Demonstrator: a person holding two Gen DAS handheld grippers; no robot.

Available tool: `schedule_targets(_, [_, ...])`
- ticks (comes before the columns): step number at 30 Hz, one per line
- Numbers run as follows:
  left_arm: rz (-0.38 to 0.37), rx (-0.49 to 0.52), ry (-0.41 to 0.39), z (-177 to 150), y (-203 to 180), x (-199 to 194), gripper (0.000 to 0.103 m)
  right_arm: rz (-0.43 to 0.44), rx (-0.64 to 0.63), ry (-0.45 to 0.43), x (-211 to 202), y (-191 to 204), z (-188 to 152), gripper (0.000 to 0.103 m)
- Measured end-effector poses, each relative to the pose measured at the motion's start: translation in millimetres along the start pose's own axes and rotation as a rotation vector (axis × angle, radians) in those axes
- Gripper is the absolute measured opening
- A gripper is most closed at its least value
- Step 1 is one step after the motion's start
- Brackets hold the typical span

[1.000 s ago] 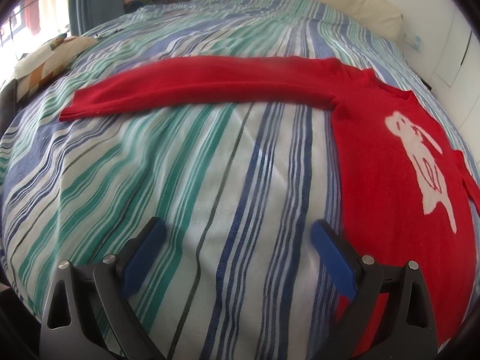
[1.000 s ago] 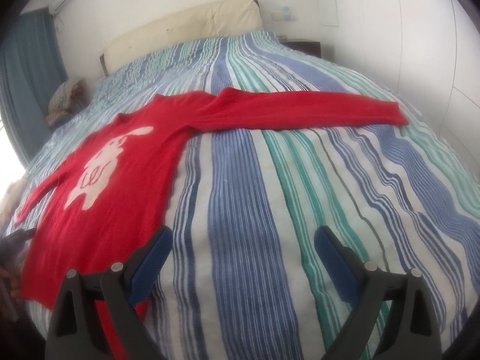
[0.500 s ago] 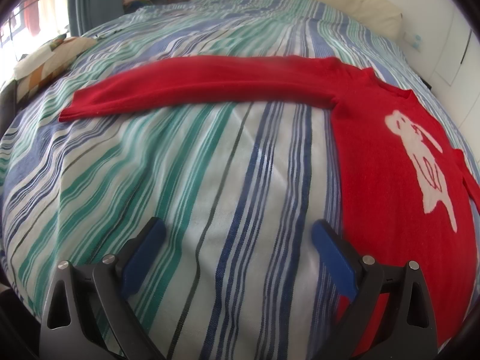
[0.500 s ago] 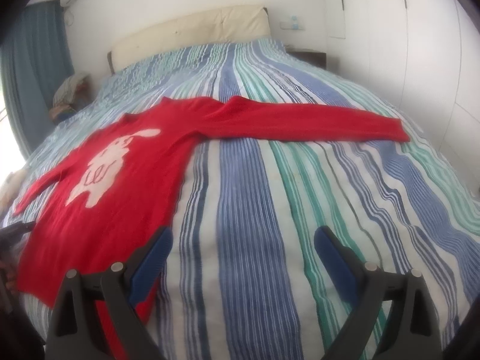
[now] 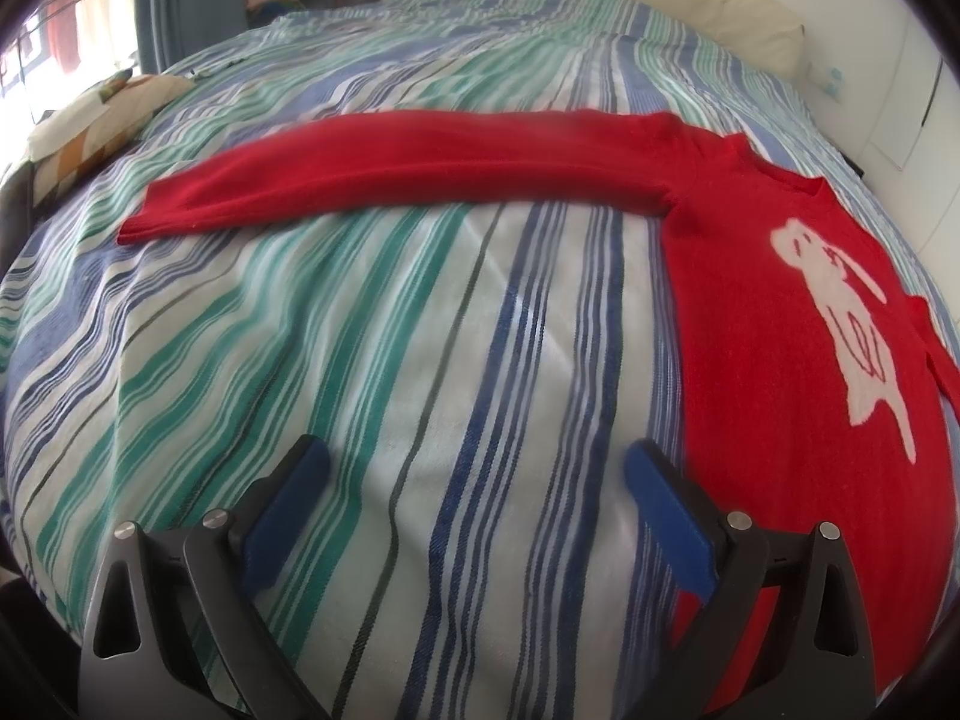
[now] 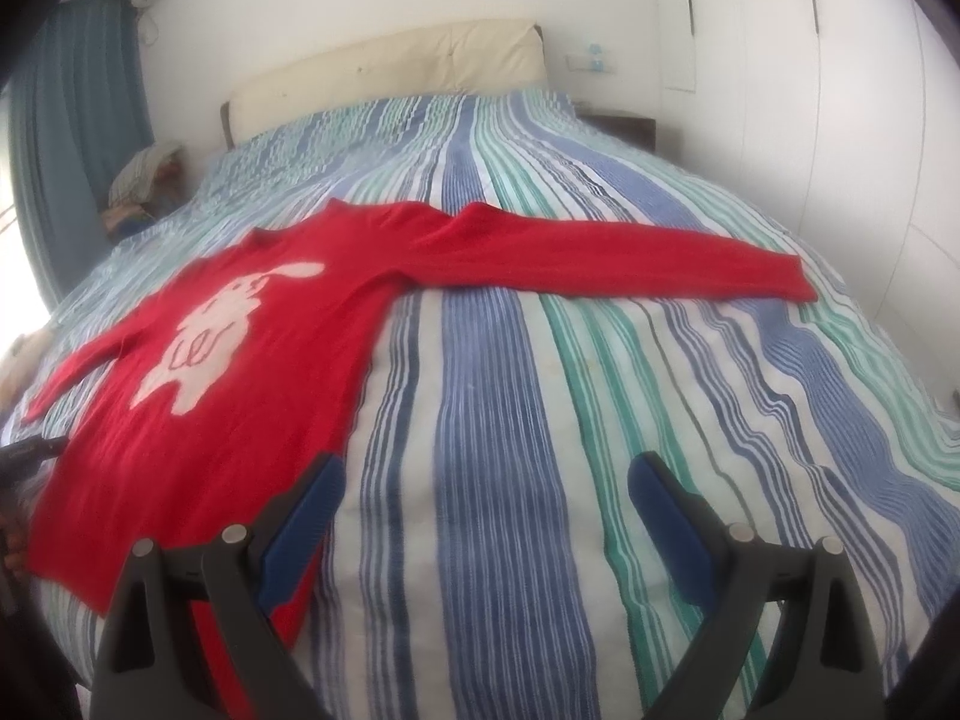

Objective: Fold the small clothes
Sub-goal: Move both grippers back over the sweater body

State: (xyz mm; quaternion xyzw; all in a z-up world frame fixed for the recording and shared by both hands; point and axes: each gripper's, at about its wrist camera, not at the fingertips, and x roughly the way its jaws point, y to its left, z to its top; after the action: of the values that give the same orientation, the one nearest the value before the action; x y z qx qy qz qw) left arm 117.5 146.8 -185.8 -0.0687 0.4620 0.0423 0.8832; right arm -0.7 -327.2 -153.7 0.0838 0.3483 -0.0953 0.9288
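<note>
Left wrist view shows the left gripper (image 5: 477,480) and right gripper (image 6: 486,495) gaping empty above the flat red sweater (image 5: 792,372), folding unstarted, so a sleeve cuff (image 5: 144,219) likely needs pinching next.

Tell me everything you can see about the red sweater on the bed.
The red sweater looks like soft knit, with a white rabbit-like figure on its chest. It lies flat, face up and unfolded on the striped bedspread, its sleeves stretched out to both sides; one long sleeve runs straight across the stripes. Both tongs, left and right, hang open above the bed near its hem, not gripping it.
</note>
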Motion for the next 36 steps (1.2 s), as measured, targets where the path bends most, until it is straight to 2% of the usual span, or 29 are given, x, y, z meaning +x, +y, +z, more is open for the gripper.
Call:
schedule_targets(5, [-0.004,-0.005,-0.003,0,0,-2,0.100,0.003,-0.014,-0.002,1,2,0,0.094])
schedule_targets(9, [-0.057,-0.030,-0.050,6,2,-19,0.099,-0.004,-0.021,-0.006,0,3,1,0.094])
schedule_targets(12, [-0.068,-0.017,-0.076,8,-1,-34,0.099,-0.009,-0.026,-0.011,-1,3,1,0.094])
schedule_targets(18, [-0.188,0.008,-0.109,4,-22,-80,0.099,-0.012,-0.047,-0.020,-4,7,1,0.094])
schedule_targets(22, [-0.245,0.020,-0.122,-21,-42,-94,0.099,-0.009,-0.063,-0.020,-4,11,0,0.094])
schedule_targets(26, [-0.216,0.056,-0.086,-34,-51,-85,0.099,-0.011,-0.071,-0.016,-3,13,-1,0.094])
schedule_targets(31, [-0.175,0.090,-0.163,-30,-51,-92,0.099,-0.013,-0.081,-0.020,-5,14,-3,0.094])
schedule_targets(36, [-0.159,0.087,-0.157,-30,-51,-87,0.099,-0.020,-0.073,-0.024,-5,12,-1,0.094])
